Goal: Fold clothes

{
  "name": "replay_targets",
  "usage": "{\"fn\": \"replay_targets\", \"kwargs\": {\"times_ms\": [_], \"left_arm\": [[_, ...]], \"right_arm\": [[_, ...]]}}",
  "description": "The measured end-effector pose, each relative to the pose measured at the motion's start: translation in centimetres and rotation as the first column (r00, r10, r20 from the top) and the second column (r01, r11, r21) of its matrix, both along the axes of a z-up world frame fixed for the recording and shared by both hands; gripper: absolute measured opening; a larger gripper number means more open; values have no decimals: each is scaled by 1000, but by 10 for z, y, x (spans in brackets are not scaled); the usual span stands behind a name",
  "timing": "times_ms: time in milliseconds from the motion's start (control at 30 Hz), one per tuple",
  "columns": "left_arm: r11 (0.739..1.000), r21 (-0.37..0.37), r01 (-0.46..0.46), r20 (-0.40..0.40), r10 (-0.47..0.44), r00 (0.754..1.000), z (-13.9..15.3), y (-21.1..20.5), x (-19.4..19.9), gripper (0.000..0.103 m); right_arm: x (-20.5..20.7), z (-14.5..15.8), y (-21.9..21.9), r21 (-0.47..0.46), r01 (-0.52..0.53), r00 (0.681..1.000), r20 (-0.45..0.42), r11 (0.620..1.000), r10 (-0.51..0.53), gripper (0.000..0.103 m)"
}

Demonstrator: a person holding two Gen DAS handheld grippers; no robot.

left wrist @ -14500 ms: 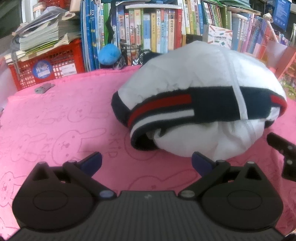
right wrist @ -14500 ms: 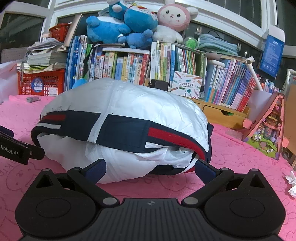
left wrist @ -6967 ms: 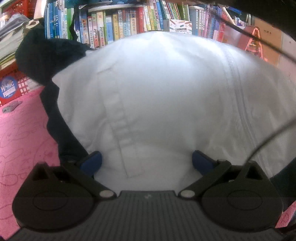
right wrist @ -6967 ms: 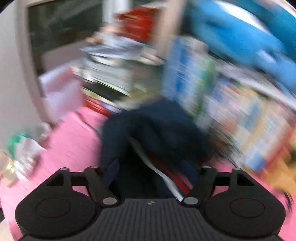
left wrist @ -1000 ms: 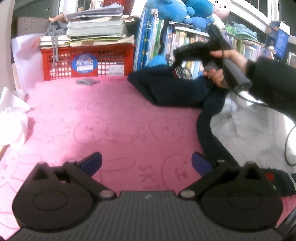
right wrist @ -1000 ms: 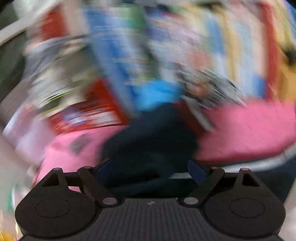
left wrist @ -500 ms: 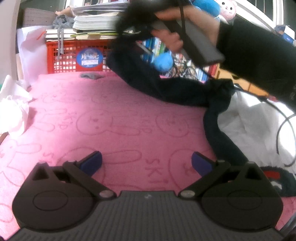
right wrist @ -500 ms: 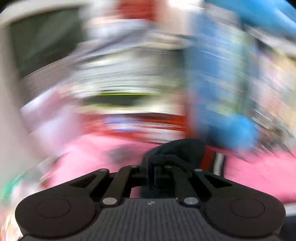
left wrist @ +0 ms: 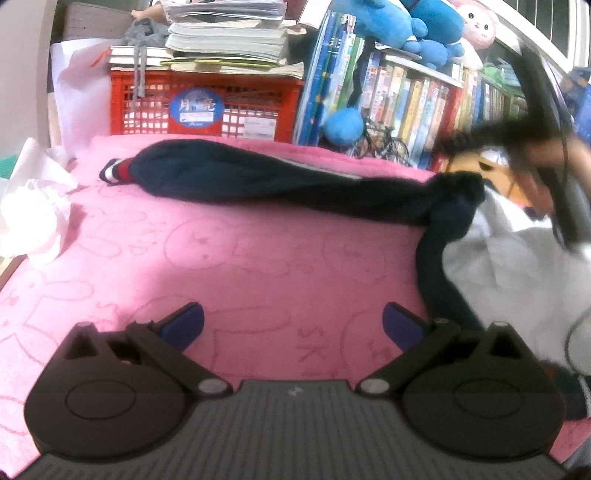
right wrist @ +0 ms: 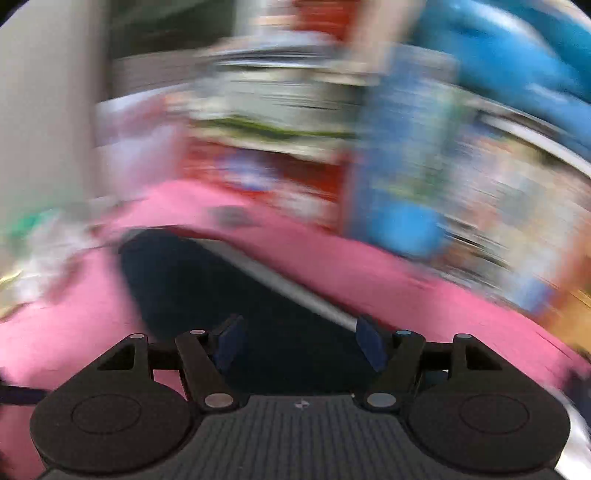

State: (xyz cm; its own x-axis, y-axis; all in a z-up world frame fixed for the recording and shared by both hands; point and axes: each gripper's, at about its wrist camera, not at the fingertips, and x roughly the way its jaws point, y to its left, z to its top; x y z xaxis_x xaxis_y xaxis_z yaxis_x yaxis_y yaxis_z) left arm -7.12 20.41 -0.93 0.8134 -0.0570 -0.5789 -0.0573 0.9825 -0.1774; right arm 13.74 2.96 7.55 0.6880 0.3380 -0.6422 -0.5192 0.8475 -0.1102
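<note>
A navy sleeve (left wrist: 236, 181) with a red, white and navy cuff (left wrist: 114, 171) lies stretched out across the pink cloth (left wrist: 236, 266). It joins the white jacket body (left wrist: 517, 273) at the right. My left gripper (left wrist: 291, 323) is open and empty, low over the pink cloth in front of the sleeve. My right gripper (right wrist: 301, 341) is open above the navy sleeve (right wrist: 207, 280); its view is motion-blurred. In the left wrist view the right gripper (left wrist: 491, 136) is a dark blur above the jacket at the right.
A red crate (left wrist: 207, 107) with stacked books on it, a row of books (left wrist: 424, 99) and blue plush toys (left wrist: 399, 22) line the back. Crumpled white tissue (left wrist: 29, 218) lies at the left edge of the cloth.
The right gripper was shut on the sleeve and held it up; it has let go and opened. The sleeve now lies flat across the cloth, cuff at the far left. The left gripper barely moved.
</note>
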Motion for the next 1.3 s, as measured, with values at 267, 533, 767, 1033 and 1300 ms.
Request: {"fn": "replay_targets", "kwargs": {"times_ms": [267, 533, 767, 1033, 1300], "left_arm": [[998, 53, 34, -56, -31, 998, 12, -40, 4, 103], [990, 115, 86, -62, -80, 995, 23, -88, 5, 103], [979, 158, 126, -57, -118, 991, 27, -115, 14, 103], [974, 144, 176, -160, -153, 975, 10, -122, 21, 102], [963, 133, 236, -105, -223, 969, 39, -111, 24, 101]], "right_arm": [[-79, -62, -88, -147, -50, 999, 3, 988, 51, 68], [-149, -20, -155, 79, -35, 998, 51, 996, 31, 77], [-210, -70, -251, 9, 169, 986, -13, 986, -169, 77], [-239, -88, -288, 61, 206, 979, -18, 977, -205, 77], [-197, -35, -320, 116, 302, 944, 105, 946, -314, 83]]}}
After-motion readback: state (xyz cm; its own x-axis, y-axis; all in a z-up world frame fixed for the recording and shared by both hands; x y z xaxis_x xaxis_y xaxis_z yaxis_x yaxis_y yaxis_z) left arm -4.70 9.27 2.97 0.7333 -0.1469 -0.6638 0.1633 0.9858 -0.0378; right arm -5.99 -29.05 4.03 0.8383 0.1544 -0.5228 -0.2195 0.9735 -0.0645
